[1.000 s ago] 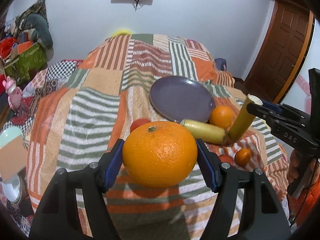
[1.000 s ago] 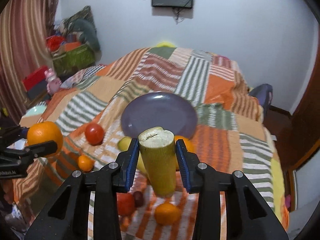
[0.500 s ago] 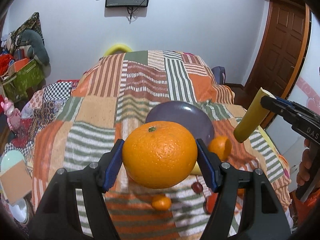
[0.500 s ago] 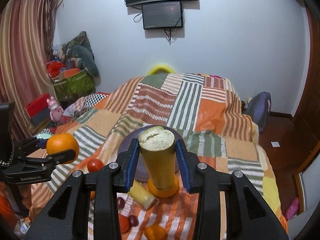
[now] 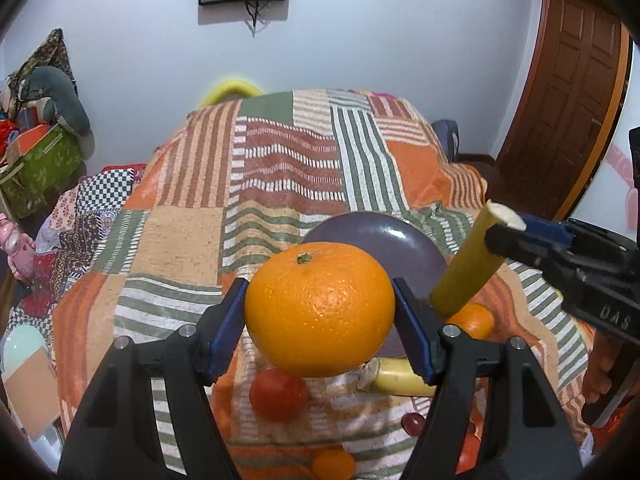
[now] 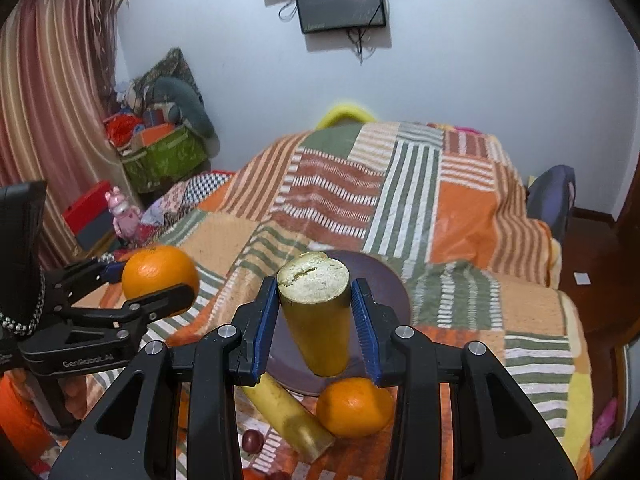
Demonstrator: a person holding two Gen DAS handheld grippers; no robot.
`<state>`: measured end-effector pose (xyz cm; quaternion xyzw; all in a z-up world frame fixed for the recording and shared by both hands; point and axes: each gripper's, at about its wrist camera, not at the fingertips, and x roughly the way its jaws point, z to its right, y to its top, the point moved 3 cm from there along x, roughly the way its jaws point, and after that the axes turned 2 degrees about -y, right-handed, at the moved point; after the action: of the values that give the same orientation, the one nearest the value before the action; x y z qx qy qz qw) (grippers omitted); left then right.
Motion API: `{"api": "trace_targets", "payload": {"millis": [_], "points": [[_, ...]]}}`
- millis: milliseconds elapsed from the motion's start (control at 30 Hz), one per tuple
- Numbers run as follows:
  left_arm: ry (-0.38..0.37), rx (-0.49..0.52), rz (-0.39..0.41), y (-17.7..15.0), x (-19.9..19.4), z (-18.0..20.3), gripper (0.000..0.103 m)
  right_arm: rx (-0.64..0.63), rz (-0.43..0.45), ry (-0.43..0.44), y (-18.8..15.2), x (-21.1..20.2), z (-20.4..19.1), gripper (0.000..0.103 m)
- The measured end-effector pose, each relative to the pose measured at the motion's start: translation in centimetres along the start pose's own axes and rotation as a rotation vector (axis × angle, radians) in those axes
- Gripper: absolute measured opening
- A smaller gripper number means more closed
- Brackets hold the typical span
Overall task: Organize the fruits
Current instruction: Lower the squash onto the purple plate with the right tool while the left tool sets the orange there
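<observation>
Left gripper (image 5: 320, 312) pinches large orange (image 5: 319, 307) | right gripper (image 6: 316, 316) pinches banana piece (image 6: 318, 312) | one plate (image 6: 384, 280)

Plate (image 6: 384, 280) on blanket (image 6: 460, 208); small orange (image 6: 354, 406), banana piece (image 6: 288, 416) before plate.

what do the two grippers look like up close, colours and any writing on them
Both are black plastic two-finger clamps with blue ribbed pads and silver screws on the finger arms. The left gripper carries white "GenRobot.AI" lettering on its side in the right wrist view. The right gripper shows raised "DAS" letters in the left wrist view. No cables or sleeves are visible.
</observation>
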<state>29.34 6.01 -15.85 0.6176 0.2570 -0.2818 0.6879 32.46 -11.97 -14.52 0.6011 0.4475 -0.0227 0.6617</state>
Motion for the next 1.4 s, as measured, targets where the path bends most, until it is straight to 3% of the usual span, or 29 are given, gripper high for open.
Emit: {"api": "trace_targets", "payload": {"millis": [233,467,800,1000,1067,1200,1400], "points": [[-0.017,0.027,-0.130,-0.8,5.9,0.5,0.070,0.007,-0.105,-0.003,-1.1,3.7,0.8,0.034],[-0.017,0.021,-0.205,-0.5,10.0,0.2,0.070,0.045,-0.124,0.021,0.0,5.8,2.4,0.034],[-0.035,-0.040,-0.289,-0.6,13.4,-0.3,0.069,0.037,-0.147,-0.034,0.5,8.3,3.6,0.034],[-0.044,-0.006,-0.273,-0.5,13.1,0.4,0.070,0.030,-0.157,-0.033,0.2,8.3,4.0,0.034],[-0.042,0.003,-0.244,-0.1,12.5,0.6,0.072,0.024,-0.148,-0.042,0.2,8.1,4.1,0.034],[0.002,0.051,-0.147,1.4,10.2,1.2,0.086,0.006,-0.133,-0.055,0.2,6.8,3.9,0.034],[0.008,0.057,-0.078,2.4,6.5,0.9,0.087,-0.016,-0.094,-0.071,0.1,3.8,3.3,0.042]]}}
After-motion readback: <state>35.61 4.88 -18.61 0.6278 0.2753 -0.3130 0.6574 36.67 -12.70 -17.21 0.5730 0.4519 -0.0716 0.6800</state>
